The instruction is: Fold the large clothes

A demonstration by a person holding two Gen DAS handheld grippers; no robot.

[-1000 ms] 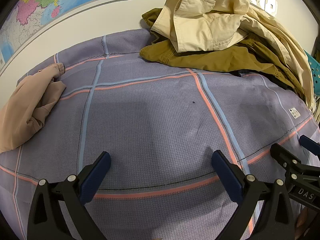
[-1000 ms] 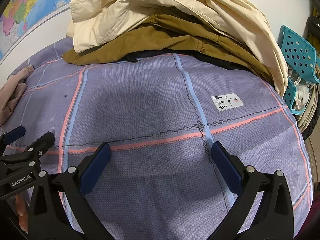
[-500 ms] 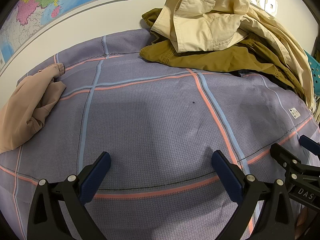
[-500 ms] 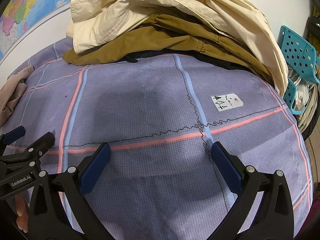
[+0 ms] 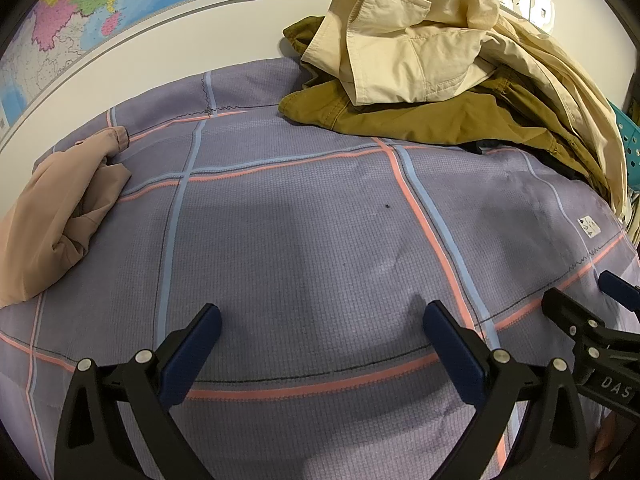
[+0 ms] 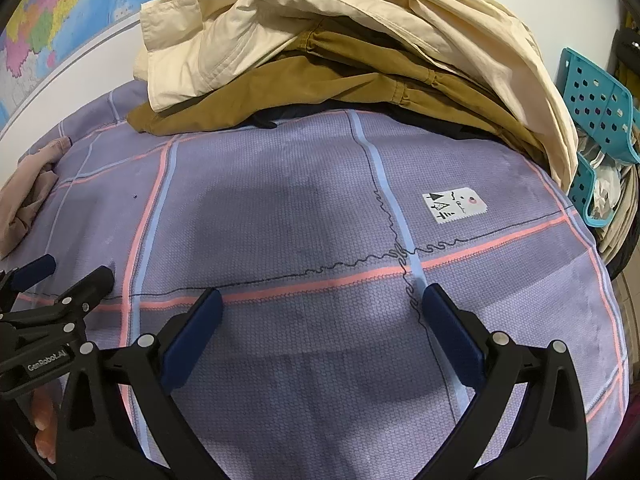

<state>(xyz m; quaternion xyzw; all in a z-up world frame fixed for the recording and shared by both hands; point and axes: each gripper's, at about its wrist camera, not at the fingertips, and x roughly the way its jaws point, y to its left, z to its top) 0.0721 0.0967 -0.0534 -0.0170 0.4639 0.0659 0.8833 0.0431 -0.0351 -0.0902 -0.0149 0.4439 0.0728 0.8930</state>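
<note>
Nothing moved since a second ago. Left gripper (image 5: 318, 326) and right gripper (image 6: 318, 312) both wide open, empty, low over the blanket (image 5: 304, 240). Clothes pile (image 6: 320, 52) at blanket's far edge, untouched. Folding not started; next I'd reach for the cream jacket (image 5: 404, 44).

— Any lettering you can read?

— "GenRobot.AI" in white on the black body of the left tongs (image 6: 30, 276), at the left edge of the right wrist view. "DAS" on the right tongs (image 5: 580, 300), lower right of the left wrist view.

— And the white label (image 6: 455, 204) on the purple cover (image 6: 280, 208)?

— Only small black symbols, no words. The wall map (image 5: 120, 4), upper left, has print too small to read.
</note>
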